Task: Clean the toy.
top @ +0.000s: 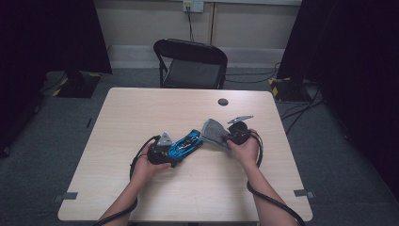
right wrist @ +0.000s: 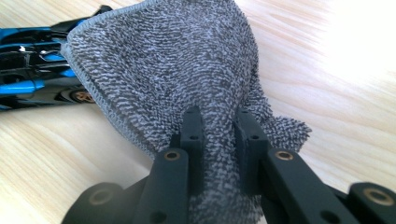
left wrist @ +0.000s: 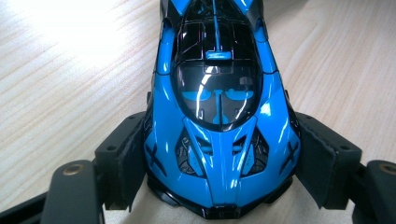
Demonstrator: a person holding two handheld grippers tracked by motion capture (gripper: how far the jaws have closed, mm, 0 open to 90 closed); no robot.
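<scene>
A glossy blue and black toy car (top: 187, 142) lies on the light wood table (top: 141, 108), near its middle. My left gripper (top: 173, 151) is shut on one end of the car (left wrist: 219, 116), with a black pad (left wrist: 126, 158) pressed against each flank. A grey terry cloth (top: 214, 132) hangs bunched from my right gripper (top: 229, 136), whose jaws are shut on a fold of the cloth (right wrist: 187, 70). The cloth's loose end reaches over the far end of the toy car (right wrist: 32, 65). A hand holds each gripper body.
A black folding chair (top: 190, 63) stands behind the table's far edge. A small dark round cap (top: 223, 101) sits in the tabletop at the back right. Cables trail from both grippers off the near edge. Dark curtains flank the room.
</scene>
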